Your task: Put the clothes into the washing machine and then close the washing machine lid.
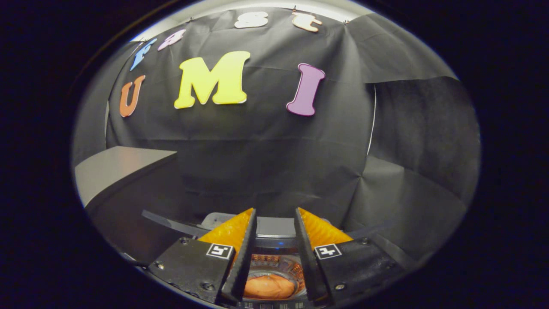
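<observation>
My gripper (275, 211) hangs open above the washing machine (270, 226), with nothing between its fingers. Below the gap between the fingers I look down into the machine's round drum (296, 268). An orange piece of clothing (269, 286) lies crumpled at the bottom of the drum. The machine's grey top edge shows just beyond the fingertips. Where the lid stands I cannot tell.
A grey table top (116, 169) juts out to the left of the machine, at about fingertip height. The booth's black cloth wall (266, 154) hangs close behind the machine and wraps round on the right.
</observation>
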### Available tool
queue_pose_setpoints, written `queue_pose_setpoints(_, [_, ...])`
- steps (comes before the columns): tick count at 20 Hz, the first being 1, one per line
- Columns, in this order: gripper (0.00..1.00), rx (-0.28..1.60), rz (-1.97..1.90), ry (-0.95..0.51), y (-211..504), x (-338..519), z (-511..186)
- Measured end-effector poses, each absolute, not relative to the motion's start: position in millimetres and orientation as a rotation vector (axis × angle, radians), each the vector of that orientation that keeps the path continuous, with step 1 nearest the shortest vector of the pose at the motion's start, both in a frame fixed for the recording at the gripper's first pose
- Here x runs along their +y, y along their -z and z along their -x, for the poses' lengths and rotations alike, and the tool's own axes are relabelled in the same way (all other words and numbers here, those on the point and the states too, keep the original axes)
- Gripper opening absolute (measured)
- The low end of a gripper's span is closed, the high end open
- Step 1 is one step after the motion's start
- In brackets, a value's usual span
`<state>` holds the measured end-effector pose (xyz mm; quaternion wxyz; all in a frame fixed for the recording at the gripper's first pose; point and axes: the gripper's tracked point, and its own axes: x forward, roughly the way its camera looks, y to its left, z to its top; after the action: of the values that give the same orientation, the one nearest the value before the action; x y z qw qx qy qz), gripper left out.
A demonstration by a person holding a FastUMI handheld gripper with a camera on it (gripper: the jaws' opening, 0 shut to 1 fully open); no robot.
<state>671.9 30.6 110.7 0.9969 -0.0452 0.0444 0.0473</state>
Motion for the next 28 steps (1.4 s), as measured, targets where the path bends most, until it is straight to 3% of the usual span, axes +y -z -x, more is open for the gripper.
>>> queue_pose_setpoints(6, [0.59, 0.207, 0.056, -0.094, -52, 24, -649])
queue_pose_setpoints(15, [0.6, 0.25, 0.001, -0.101, -21, 16, -602])
queue_pose_setpoints(28, [0.61, 0.061, 0.009, -0.087, -27, 48, -372])
